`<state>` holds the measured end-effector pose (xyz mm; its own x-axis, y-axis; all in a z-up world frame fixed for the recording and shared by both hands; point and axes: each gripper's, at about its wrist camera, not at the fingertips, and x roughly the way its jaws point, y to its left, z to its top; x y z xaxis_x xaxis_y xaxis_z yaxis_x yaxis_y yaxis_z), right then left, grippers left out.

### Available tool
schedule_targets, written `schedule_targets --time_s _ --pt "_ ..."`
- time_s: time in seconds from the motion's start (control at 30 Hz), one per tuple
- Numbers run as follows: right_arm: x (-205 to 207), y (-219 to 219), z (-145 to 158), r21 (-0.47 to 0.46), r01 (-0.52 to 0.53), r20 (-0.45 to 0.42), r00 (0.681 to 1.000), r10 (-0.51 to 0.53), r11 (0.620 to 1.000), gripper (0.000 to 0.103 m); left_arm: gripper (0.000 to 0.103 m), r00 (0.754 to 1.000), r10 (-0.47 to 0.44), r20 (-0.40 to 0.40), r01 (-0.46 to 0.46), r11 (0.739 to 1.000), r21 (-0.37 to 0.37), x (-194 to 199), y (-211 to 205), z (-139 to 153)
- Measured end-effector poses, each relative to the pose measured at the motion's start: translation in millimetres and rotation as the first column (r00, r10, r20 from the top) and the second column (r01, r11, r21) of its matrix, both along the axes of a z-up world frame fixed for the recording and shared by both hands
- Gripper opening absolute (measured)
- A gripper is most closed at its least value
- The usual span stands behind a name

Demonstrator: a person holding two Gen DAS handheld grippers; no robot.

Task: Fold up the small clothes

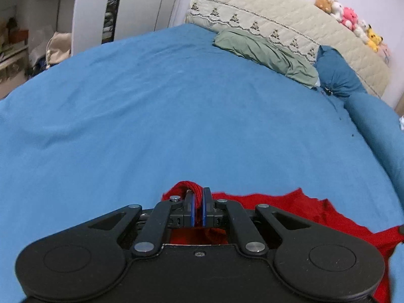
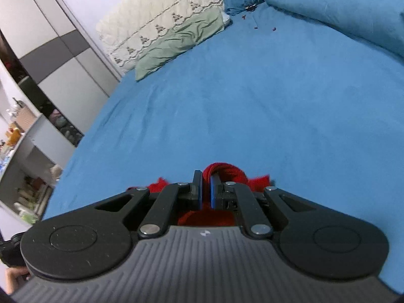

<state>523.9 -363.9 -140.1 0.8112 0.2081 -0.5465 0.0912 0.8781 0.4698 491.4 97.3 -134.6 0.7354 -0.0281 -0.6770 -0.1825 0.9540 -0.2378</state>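
A red knitted garment [image 1: 290, 209] hangs over the blue bedsheet [image 1: 164, 116]. My left gripper [image 1: 198, 202] is shut on a bunched edge of it, and the cloth trails off to the right and under the gripper body. In the right wrist view my right gripper [image 2: 207, 188] is shut on another bunched edge of the red garment [image 2: 227, 173], with red folds showing on both sides of the fingers and below them. Most of the garment is hidden under the two grippers.
A green pillow [image 1: 267, 53] and a cream quilted headboard cover [image 1: 290, 25] lie at the far end of the bed. A rolled blue duvet [image 2: 341, 7] runs along the right side. Wardrobe [image 2: 58, 50] and shelves stand left; stuffed toys [image 1: 351, 22] line the headboard.
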Motion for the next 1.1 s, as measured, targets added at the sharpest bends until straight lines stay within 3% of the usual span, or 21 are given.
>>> schedule_targets --time_s 0.33,0.4,0.43,0.47,0.5,0.53,0.67,0.73,0.9,1.1 --pt "42.0 9.1 -31.0 -0.074 0.030 -0.043 0.999 -0.033 0.997 0.022 0.006 0.999 0.029 -0.024 -0.028 0.999 0.028 30.3 -13.2 -18.3" --pt "33.9 7.7 -28.7 -0.075 0.034 -0.031 0.999 -0.037 0.997 0.026 0.018 1.000 0.025 -0.013 -0.025 0.999 0.028 24.9 -11.2 -12.9" --pt "28.1 8.5 -24.8 -0.091 0.028 -0.016 0.999 -0.030 0.995 0.039 0.027 1.000 0.025 -0.001 -0.025 0.999 0.029 19.5 -9.9 -7.6" --pt "20.0 10.6 -20.5 -0.123 0.027 0.000 1.000 -0.027 0.992 0.070 0.048 1.000 0.018 0.019 -0.019 1.000 0.023 13.7 -9.9 -2.3" --pt "7.9 15.6 -14.8 -0.171 0.034 0.033 0.999 -0.029 0.985 0.085 0.062 0.998 -0.002 0.057 0.001 1.000 0.017 0.5 -8.5 5.5" --pt "-1.6 18.5 -11.0 -0.201 0.025 0.067 0.998 -0.012 0.979 0.100 0.065 0.996 -0.028 0.083 0.026 0.999 0.026 -10.9 -9.5 11.3" --pt "-42.6 41.7 -12.5 -0.281 -0.103 0.093 0.987 0.134 0.954 0.100 0.066 0.977 -0.201 0.077 0.193 0.976 0.105 -52.5 -31.7 12.3" --pt "-52.9 53.0 -26.6 -0.282 -0.143 0.062 0.984 0.167 0.949 0.100 0.067 0.968 -0.249 0.036 0.245 0.965 0.093 -62.2 -40.9 -0.6" --pt "-55.4 69.0 -75.6 -0.301 -0.127 -0.051 0.992 0.117 0.945 0.100 0.067 0.967 -0.243 -0.082 0.250 0.965 0.083 -67.7 -53.4 -42.0" --pt "-62.1 75.0 -86.4 -0.321 -0.074 -0.014 0.997 0.073 0.944 0.102 0.067 0.966 -0.246 -0.077 0.254 0.961 0.106 -67.9 -54.8 -46.1"
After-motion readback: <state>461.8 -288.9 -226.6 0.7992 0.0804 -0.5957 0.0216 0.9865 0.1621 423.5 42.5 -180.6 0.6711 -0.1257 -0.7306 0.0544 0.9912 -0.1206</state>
